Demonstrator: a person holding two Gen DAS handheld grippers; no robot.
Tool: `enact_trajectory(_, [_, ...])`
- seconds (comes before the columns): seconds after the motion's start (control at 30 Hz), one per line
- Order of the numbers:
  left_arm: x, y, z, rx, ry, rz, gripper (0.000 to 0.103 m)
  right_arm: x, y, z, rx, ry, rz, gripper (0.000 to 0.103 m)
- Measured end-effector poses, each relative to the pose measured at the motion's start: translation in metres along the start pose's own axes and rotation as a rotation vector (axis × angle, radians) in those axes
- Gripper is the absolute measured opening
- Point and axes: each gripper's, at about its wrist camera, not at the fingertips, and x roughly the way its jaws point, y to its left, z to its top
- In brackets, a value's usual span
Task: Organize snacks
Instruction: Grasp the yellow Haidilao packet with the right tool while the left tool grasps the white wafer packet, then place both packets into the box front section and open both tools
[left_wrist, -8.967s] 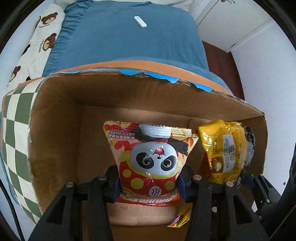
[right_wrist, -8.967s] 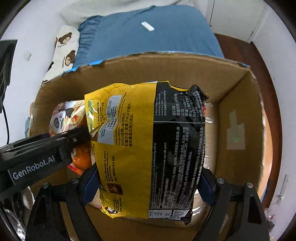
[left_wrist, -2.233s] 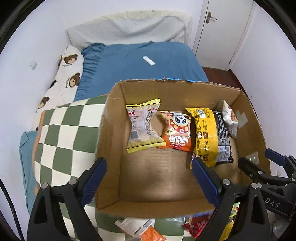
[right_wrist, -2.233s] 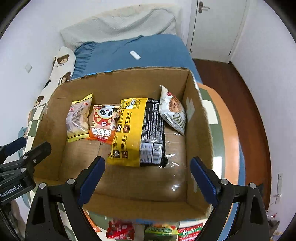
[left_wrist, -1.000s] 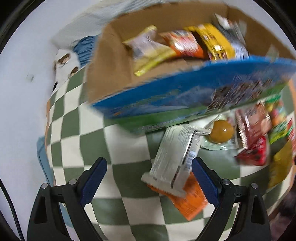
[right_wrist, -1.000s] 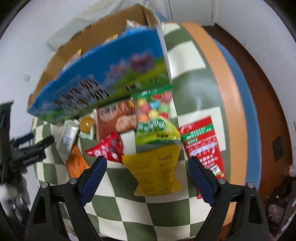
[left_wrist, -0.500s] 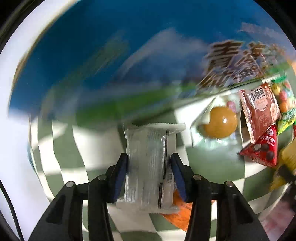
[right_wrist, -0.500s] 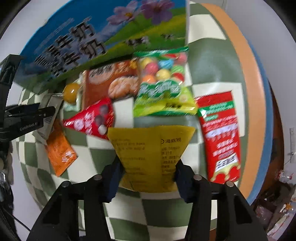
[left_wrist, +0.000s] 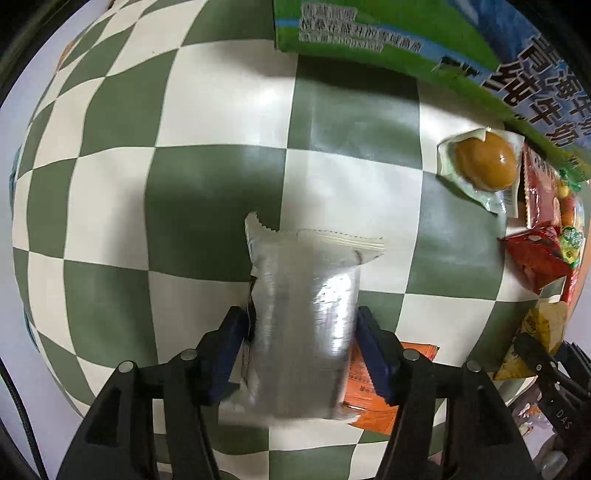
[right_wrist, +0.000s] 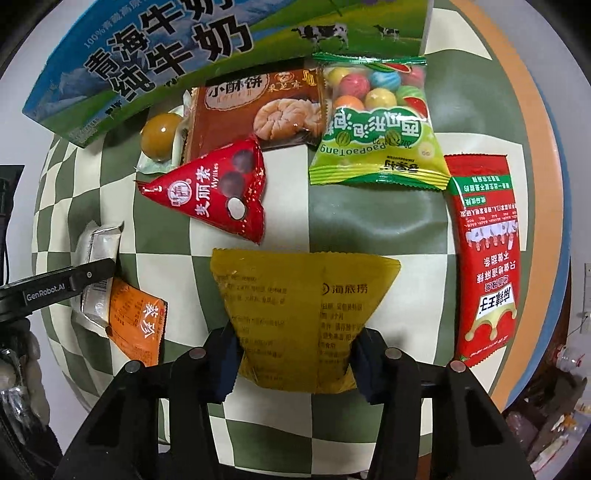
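Both grippers point down at a green-and-white checked tabletop (left_wrist: 214, 184). My left gripper (left_wrist: 303, 325) has a silver foil packet (left_wrist: 303, 295) between its blue pads, which touch both sides while the jaws are opening. The packet's far end is off the cloth. My right gripper (right_wrist: 295, 343) is shut on the narrow end of a yellow packet (right_wrist: 303, 295). In the right wrist view the silver foil packet (right_wrist: 98, 243) shows at the far left under a left finger (right_wrist: 74, 277). The blue-and-green milk carton box (right_wrist: 166, 48) stands behind the snacks.
Loose snacks lie in front of the box: a red triangular packet (right_wrist: 218, 192), a brown pastry pack (right_wrist: 255, 107), a green gumball bag (right_wrist: 376, 122), a long red packet (right_wrist: 484, 251), a packed braised egg (left_wrist: 484, 166) and an orange sachet (right_wrist: 138, 325). The orange table edge (right_wrist: 546, 147) curves at right.
Both grippers swung down from over the box to the tabletop and closed, the left around the silver packet, the right around the yellow packet. The left pads now stand slightly wider apart.
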Motion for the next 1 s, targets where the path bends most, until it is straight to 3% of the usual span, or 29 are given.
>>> enact_trajectory(0.13, [-0.006, 0.004, -0.006, -0.004, -0.036, 0.015, 0.053, 0.003, -0.002, 0.005, -0.002, 0.001, 0.008, 0.052])
enact_trajectory(0.4, [-0.041, -0.003, -0.029, 0.008, -0.115, 0.008, 0.052, -0.028, -0.009, -0.001, 0.004, -0.042, 0.101, 0.048])
enact_trajectory(0.63, [-0.118, -0.016, -0.019, 0.021, -0.226, -0.118, 0.052, -0.085, 0.004, 0.011, -0.022, -0.104, 0.255, 0.048])
enact_trajectory(0.77, [-0.183, -0.039, 0.014, 0.032, -0.319, -0.179, 0.052, -0.126, 0.02, 0.046, -0.05, -0.166, 0.321, 0.048])
enact_trajectory(0.83, [-0.196, -0.053, 0.043, 0.035, -0.344, -0.184, 0.052, -0.14, 0.028, 0.07, -0.064, -0.204, 0.327, 0.048])
enact_trajectory(1.0, [-0.207, -0.067, 0.114, 0.032, -0.386, -0.102, 0.052, -0.154, 0.044, 0.139, -0.088, -0.259, 0.316, 0.048])
